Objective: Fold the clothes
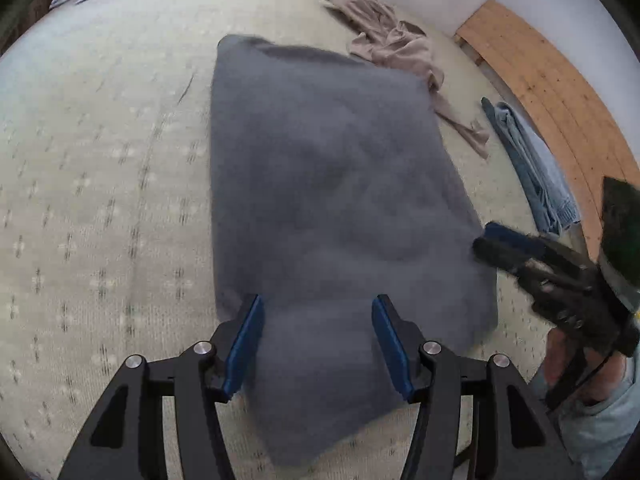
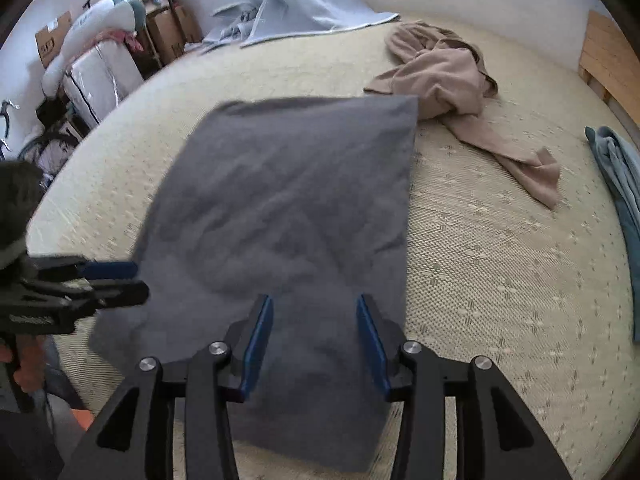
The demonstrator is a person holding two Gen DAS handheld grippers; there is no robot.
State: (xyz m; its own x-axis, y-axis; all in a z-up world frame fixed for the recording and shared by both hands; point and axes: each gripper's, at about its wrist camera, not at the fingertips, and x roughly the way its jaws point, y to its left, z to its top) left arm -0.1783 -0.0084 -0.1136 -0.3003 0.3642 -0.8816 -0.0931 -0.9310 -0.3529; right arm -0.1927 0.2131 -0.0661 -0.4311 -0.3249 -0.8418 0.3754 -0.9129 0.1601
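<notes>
In the right wrist view we start at the far left, where boxes and bundled bedding (image 2: 96, 64) stand on the floor beside the bed. Just inside that edge our left gripper (image 2: 120, 280) reaches in sideways, its tips at the left border of the grey garment (image 2: 280, 208); from this angle its fingers look close together, but the blur makes that unreliable. The left wrist view settles it: our left gripper (image 1: 318, 312) has its blue pads (image 1: 248, 344) spread wide, nothing between them, with the grey garment (image 1: 328, 184) lying beneath.

The garment lies flat in a rough rectangle across the middle of the patterned mattress (image 2: 500, 260), its near edge toward us. Our right gripper (image 2: 314, 312) hangs over that near edge, released, jaws apart, gripping nothing.

Moving right, a crumpled beige garment (image 2: 448, 80) sits just beyond the grey one's far right corner, one long part trailing toward us. A pale blue blanket (image 2: 304, 4) is heaped at the head of the bed. At the far right edge lies a folded blue denim piece (image 2: 616, 168), with the wooden bed frame (image 2: 608, 52) behind it.
</notes>
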